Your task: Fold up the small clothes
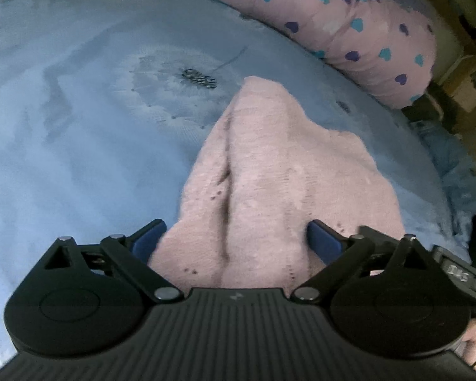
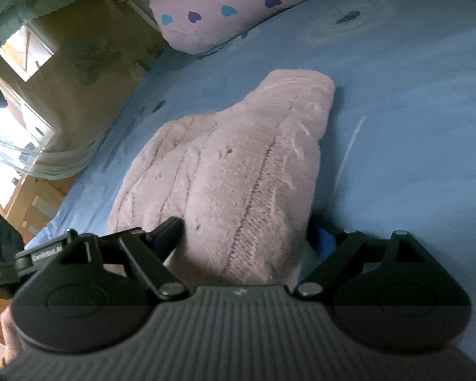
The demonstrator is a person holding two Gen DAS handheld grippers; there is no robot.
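Note:
A small pink knitted garment [image 1: 269, 171] lies on the blue bed sheet [image 1: 79, 127] and runs back into my left gripper [image 1: 238, 238]. Its blue-padded fingers [image 1: 147, 238] stand wide on either side of the bunched cloth, which fills the gap between them. In the right wrist view the same pink knit [image 2: 238, 165] runs into my right gripper [image 2: 247, 235], whose fingers [image 2: 166, 231] also flank the cloth. The fingertips are partly hidden by the fabric in both views. The far end of the garment rests on the sheet.
A pink pillow with purple and teal hearts [image 1: 349, 22] lies at the far edge of the bed, also in the right wrist view [image 2: 225, 9]. Beyond the bed edge are wooden furniture [image 2: 31, 203] and a brown wall. The other gripper's body shows at the frame edge [image 1: 460, 270].

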